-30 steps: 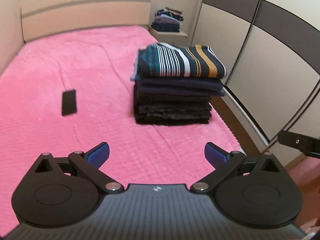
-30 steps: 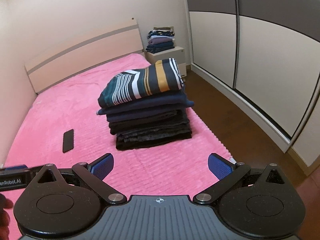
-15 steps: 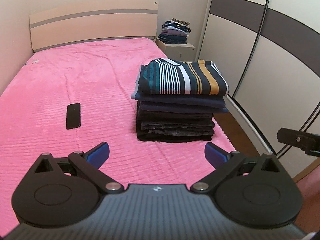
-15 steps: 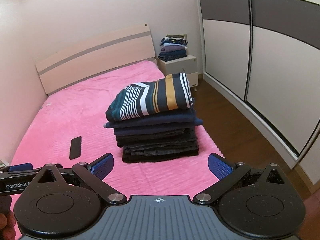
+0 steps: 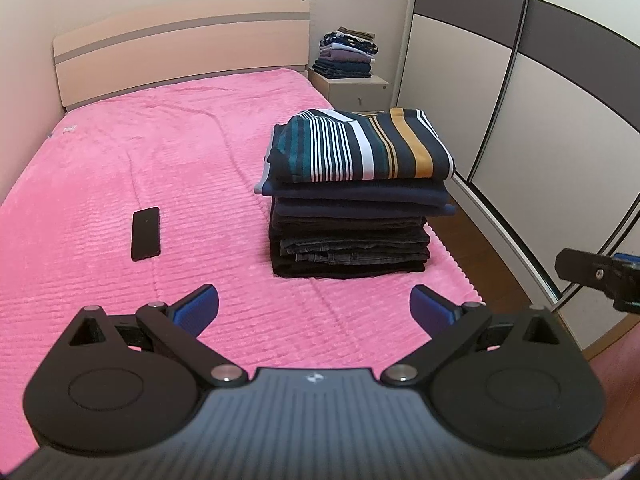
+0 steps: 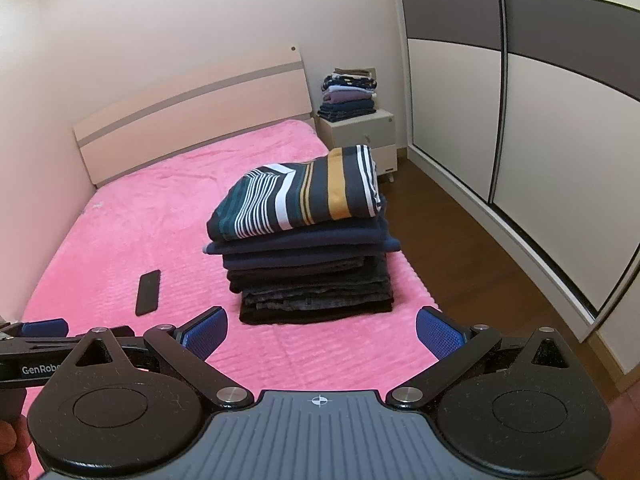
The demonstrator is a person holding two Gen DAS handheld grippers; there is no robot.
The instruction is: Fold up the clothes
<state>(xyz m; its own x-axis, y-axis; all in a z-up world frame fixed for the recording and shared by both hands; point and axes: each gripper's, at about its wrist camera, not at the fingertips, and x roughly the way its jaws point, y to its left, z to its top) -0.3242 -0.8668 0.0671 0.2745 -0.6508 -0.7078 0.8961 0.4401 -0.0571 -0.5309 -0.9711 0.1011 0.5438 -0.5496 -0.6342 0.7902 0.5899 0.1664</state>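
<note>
both grippers are being held above the near edge of the pink bed (image 5: 120,168), well apart from any cloth. left gripper (image 5: 314,306): fingers spread wide, nothing gripped. right gripper (image 6: 322,330): same, released and empty. folded clothes are being kept in one stack (image 5: 352,216) on the right side of the bed near its edge; a striped shirt (image 5: 360,146) is lying on top, dark layers under it. a phone (image 5: 145,233) is lying left of the stack, apart from it. a second folded pile (image 6: 349,94) is sitting on the far nightstand (image 6: 364,136). no unfolded garment is being shown in either view. step judged: between items, or folding finished. next move is calling for an unfolded garment to be found and laid flat on the free pink area left of the stack.
</note>
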